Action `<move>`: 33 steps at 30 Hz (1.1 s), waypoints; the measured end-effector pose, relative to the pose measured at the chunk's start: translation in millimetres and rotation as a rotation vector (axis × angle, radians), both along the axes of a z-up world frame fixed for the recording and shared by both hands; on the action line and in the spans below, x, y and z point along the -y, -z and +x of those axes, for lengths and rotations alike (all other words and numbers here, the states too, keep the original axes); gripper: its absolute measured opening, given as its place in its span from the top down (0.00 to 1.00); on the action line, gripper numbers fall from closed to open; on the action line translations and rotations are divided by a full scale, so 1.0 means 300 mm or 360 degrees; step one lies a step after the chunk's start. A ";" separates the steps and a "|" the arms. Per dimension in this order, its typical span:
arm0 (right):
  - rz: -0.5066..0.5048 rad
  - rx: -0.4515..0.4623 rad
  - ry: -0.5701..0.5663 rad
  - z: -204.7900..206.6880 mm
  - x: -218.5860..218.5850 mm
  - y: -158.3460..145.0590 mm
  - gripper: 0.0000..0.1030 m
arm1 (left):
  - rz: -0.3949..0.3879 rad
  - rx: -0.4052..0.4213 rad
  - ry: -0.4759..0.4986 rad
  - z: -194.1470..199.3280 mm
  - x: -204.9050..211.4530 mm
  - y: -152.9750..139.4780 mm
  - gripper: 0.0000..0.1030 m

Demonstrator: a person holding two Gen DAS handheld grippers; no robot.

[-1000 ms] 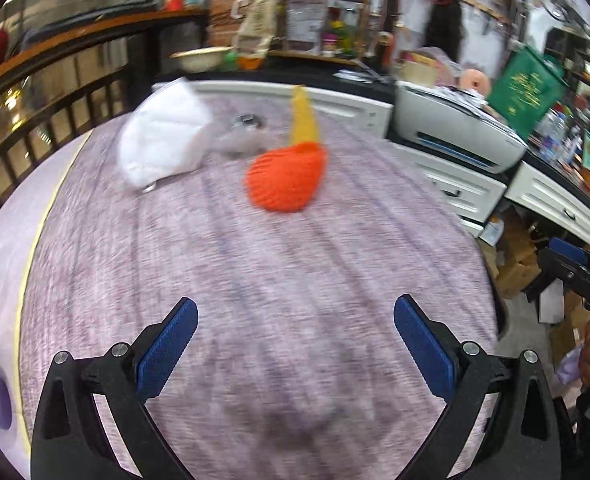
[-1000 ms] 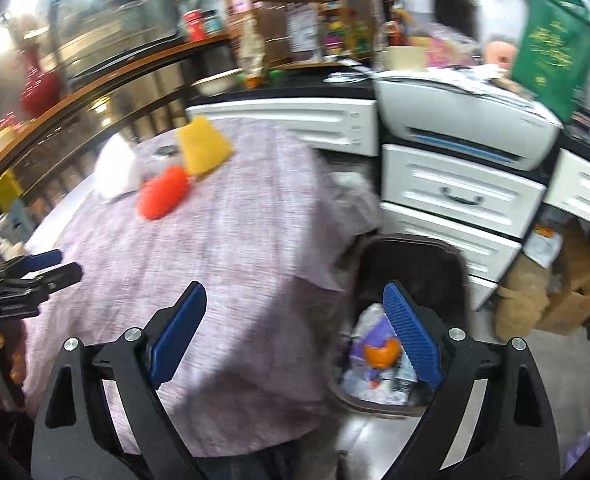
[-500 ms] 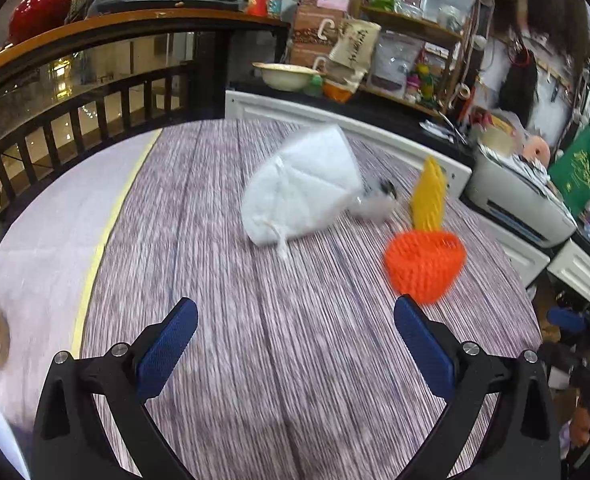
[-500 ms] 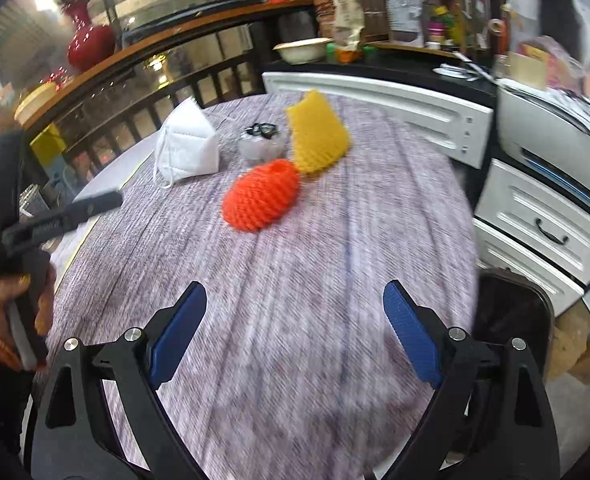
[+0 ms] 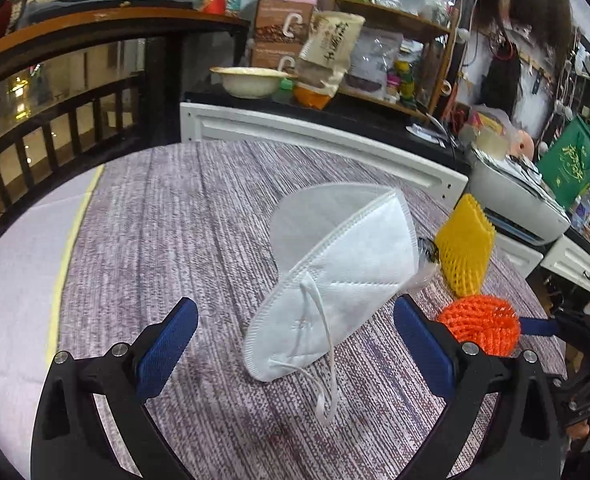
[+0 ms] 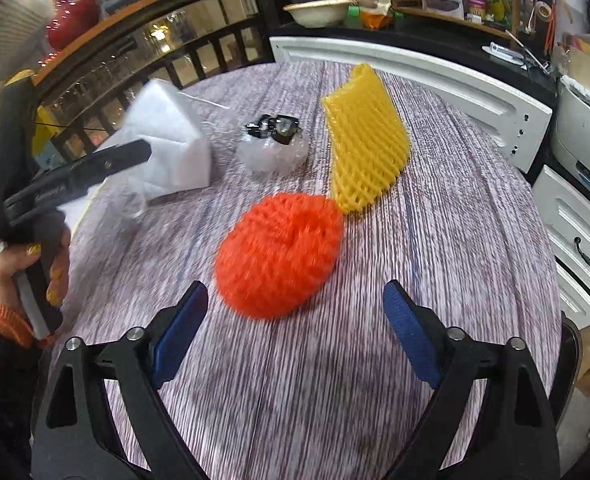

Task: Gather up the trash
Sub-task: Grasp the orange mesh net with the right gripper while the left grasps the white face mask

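Note:
A white face mask (image 5: 335, 276) stands on edge on the round table (image 5: 175, 216); it also shows in the right wrist view (image 6: 167, 148). My left gripper (image 5: 295, 344) is open, its jaws either side of the mask's near end, not touching. An orange foam net (image 6: 279, 252) lies just ahead of my open, empty right gripper (image 6: 295, 328). A yellow foam net (image 6: 367, 140) stands behind it. A crumpled clear plastic wrapper with a black clip (image 6: 273, 144) lies between mask and yellow net.
White cabinets and drawers (image 6: 583, 232) stand to the right, a dark railing (image 5: 55, 136) to the left. A bowl (image 5: 251, 80) and cluttered shelves stand behind the table. The bin's rim (image 6: 573, 344) shows at the table's right edge.
Both grippers have swung in over the table. The left has closed in on the mask; the right has turned from the bin and come up to the orange net.

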State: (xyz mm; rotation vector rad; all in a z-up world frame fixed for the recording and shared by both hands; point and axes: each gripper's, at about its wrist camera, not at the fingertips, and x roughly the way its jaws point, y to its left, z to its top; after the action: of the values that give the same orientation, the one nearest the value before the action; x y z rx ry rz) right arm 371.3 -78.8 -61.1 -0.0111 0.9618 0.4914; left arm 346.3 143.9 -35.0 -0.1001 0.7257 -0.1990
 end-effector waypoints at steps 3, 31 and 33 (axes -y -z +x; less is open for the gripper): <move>0.0000 -0.0057 -0.0023 0.031 -0.028 0.026 0.37 | 0.0007 -0.0014 0.0062 -0.012 0.032 0.019 0.33; 0.0106 0.0239 -0.0098 -0.395 0.185 -0.121 0.79 | -0.0082 0.0219 -0.0065 -0.473 0.238 -0.138 0.97; 0.0093 0.0264 -0.0090 -0.422 0.210 -0.126 0.79 | -0.0103 0.0214 -0.0051 -0.495 0.259 -0.133 0.97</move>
State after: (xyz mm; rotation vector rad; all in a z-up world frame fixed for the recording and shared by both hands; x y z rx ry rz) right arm 244.6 -141.8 -23.5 -0.0259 0.7857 0.5620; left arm 198.0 66.4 5.1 -0.1587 0.5834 -0.1966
